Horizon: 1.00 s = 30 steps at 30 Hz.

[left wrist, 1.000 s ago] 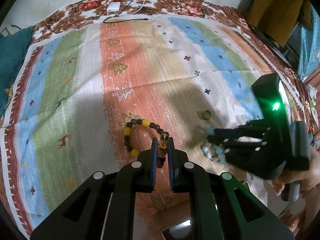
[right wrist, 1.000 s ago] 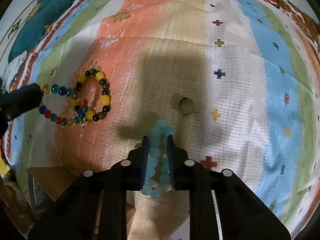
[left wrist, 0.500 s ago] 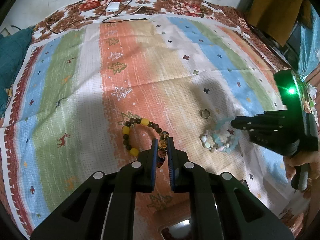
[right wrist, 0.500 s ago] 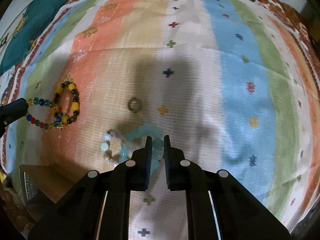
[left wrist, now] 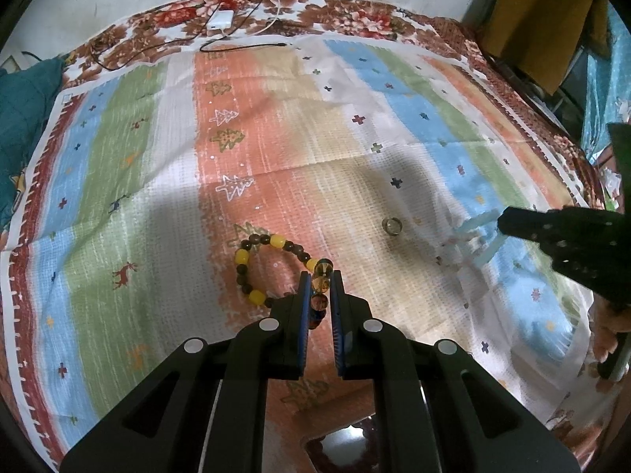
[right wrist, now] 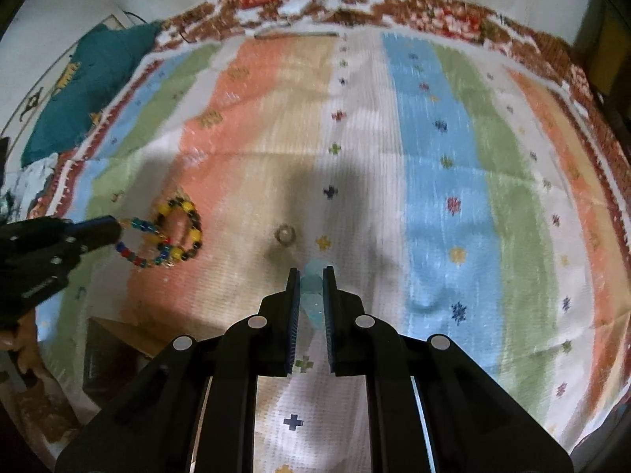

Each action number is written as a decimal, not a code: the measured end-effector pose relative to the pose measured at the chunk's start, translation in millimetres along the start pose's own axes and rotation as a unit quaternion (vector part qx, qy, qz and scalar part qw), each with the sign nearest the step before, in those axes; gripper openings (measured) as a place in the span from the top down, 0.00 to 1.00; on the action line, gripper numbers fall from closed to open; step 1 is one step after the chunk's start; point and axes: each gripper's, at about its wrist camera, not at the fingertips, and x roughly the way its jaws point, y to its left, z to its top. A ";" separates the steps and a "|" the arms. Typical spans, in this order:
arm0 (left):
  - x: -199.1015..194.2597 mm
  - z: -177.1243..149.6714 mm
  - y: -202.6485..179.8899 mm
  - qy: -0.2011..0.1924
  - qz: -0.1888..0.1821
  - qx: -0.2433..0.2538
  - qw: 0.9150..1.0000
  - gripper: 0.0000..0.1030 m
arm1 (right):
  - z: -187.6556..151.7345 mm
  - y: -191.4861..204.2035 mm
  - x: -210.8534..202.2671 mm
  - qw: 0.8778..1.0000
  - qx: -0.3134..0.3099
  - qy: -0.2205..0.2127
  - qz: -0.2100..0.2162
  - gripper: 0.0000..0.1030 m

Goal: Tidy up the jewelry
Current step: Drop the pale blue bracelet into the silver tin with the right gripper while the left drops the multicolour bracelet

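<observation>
Pinching pale blue bracelet in right claw (blurred), ring beyond

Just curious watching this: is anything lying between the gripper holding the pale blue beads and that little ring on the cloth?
Nothing visible does. Only bare striped cloth separates the right gripper, shut on the pale blue bracelet, from the ring.

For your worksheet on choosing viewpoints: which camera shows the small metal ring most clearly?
The left wrist view: the ring lies sharp and unobstructed on the striped cloth. In the right wrist view the ring is visible but blurred.
</observation>
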 end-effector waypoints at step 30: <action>-33.8 -10.8 -17.1 -0.032 -0.011 -0.004 0.999 0.91 | -9.8 48.2 -53.4 0.995 -0.041 -0.072 0.052 0.88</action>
